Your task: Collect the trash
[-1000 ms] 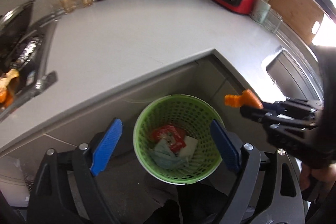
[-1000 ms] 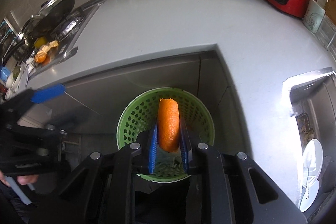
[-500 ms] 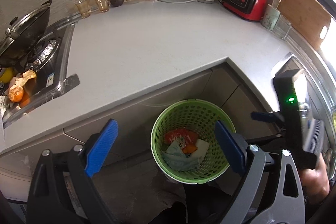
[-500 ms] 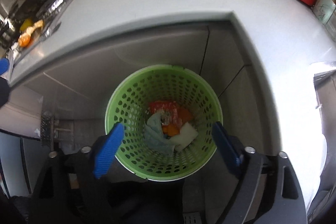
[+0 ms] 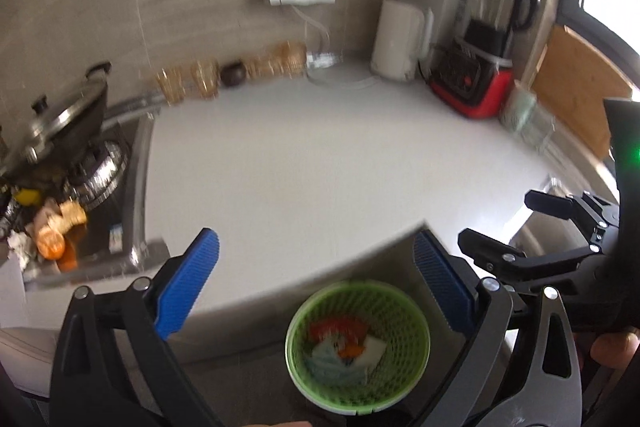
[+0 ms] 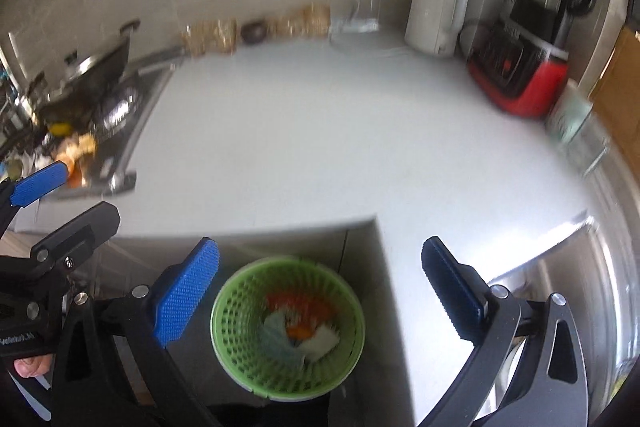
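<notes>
A green perforated basket [image 5: 416, 327] stands on the floor below the counter corner; it also shows in the right wrist view [image 6: 352, 311]. It holds a red wrapper [image 5: 338, 327], a blue-grey cloth [image 6: 276, 341], a white scrap and an orange peel piece [image 6: 300, 331]. My left gripper [image 5: 316, 283] is open and empty above the basket. My right gripper [image 6: 320, 287] is open and empty above it too. More orange peel [image 5: 52, 241] lies by the stove at the left.
The grey counter [image 5: 320, 167] carries a white kettle [image 5: 398, 41], a red-based blender [image 5: 476, 83] and glasses [image 5: 188, 87] along the wall. A lidded pan [image 5: 52, 119] sits on the stove. A sink [image 6: 580, 267] lies at the right.
My right gripper opened and dropped the orange peel into the basket. Both grippers then rose and tilted up toward the counter; the frames are motion-blurred.
</notes>
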Demonstrator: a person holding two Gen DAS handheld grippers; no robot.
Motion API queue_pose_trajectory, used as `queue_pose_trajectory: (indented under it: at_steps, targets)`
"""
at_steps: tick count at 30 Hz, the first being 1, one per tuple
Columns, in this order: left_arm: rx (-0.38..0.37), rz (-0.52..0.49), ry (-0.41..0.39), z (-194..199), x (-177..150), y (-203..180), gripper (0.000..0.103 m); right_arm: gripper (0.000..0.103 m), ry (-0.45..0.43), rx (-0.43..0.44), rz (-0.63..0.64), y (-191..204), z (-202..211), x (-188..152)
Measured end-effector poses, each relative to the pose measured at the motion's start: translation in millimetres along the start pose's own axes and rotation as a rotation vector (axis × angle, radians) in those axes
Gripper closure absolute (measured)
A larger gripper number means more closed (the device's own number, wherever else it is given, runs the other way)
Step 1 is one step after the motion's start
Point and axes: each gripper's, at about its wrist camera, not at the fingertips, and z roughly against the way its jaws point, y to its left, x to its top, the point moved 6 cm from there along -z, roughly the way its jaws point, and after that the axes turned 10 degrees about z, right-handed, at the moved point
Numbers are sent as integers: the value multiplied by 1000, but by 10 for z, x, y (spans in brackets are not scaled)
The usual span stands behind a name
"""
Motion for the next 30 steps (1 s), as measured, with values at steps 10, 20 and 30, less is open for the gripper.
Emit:
queue_pose_trajectory:
  at_steps: [10,20,30]
  targets:
    - [51,87,-87,-40,658,6,8,2,-72,-1,28,-343,22,630]
    - [106,160,-99,-376,1046,68,8,2,-85,39,80,-513,-283,1077]
    - [158,208,-130,-648,1389,60,8,2,-108,83,90,-740,-567,1483]
